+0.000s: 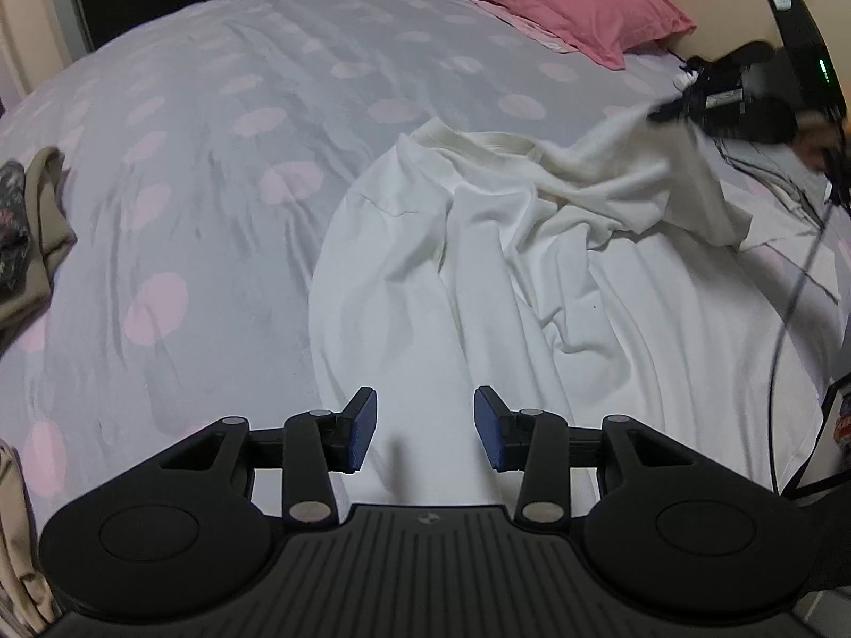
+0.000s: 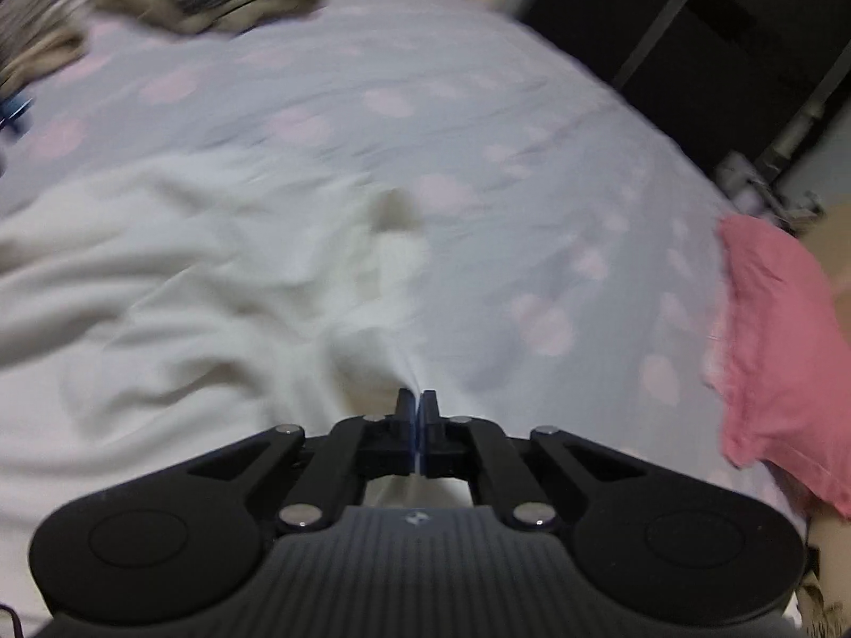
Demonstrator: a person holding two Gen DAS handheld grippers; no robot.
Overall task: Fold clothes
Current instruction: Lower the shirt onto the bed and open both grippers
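A crumpled white shirt (image 1: pixel 452 266) lies on the bed, its ribbed collar toward the far side. My left gripper (image 1: pixel 425 428) hovers over the shirt's near part, blue pads apart, with nothing pinched between them. In the left wrist view the right gripper (image 1: pixel 670 109) sits at the upper right and lifts a corner of the shirt off the bed. In the blurred right wrist view the right gripper (image 2: pixel 416 399) has its jaws pressed together on a drawn-up fold of the white shirt (image 2: pixel 186 292).
The bed cover (image 1: pixel 213 133) is grey with pink dots. A pink pillow (image 1: pixel 548 0) lies at the head of the bed by a cream headboard. Beige and dark patterned clothes (image 1: pixel 37 244) lie at the left edge. A black cable (image 1: pixel 787 329) hangs on the right.
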